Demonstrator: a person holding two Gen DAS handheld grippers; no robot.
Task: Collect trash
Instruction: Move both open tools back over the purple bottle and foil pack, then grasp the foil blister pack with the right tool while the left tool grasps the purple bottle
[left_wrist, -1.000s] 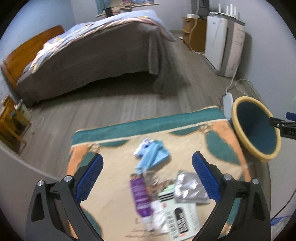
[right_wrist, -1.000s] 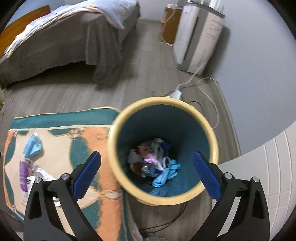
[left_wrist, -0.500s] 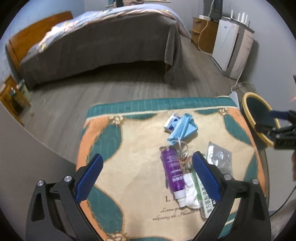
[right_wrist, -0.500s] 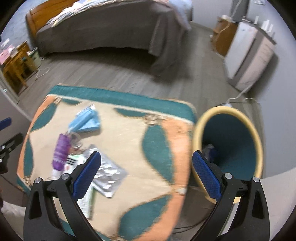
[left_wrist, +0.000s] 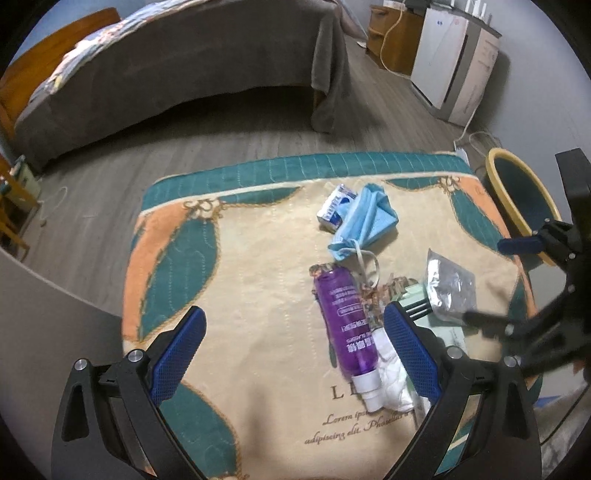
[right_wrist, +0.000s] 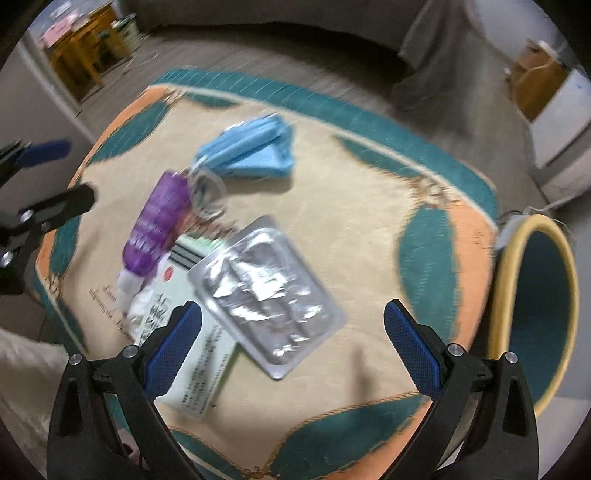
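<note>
A pick-up step appears to be in hand: both grippers are held wide open over the rug and nothing is gripped by either. The left gripper is seen at the bottom of its own view, with the purple bottle lying between its fingers and the crumpled white tissue at the bottle's cap end. In the right wrist view the right gripper is poised at lower centre, the silver foil blister pack just ahead of its fingers and resting partly on a pale green printed box. A blue face mask lies higher in that frame, and a small blue-and-white carton is seen beside it in the left view. The yellow-rimmed bin stands at the right edge, just off the rug (its contents cannot be made out). Next, the right gripper would probably need to be lowered flat over the thin pack's edge and closed
</note>
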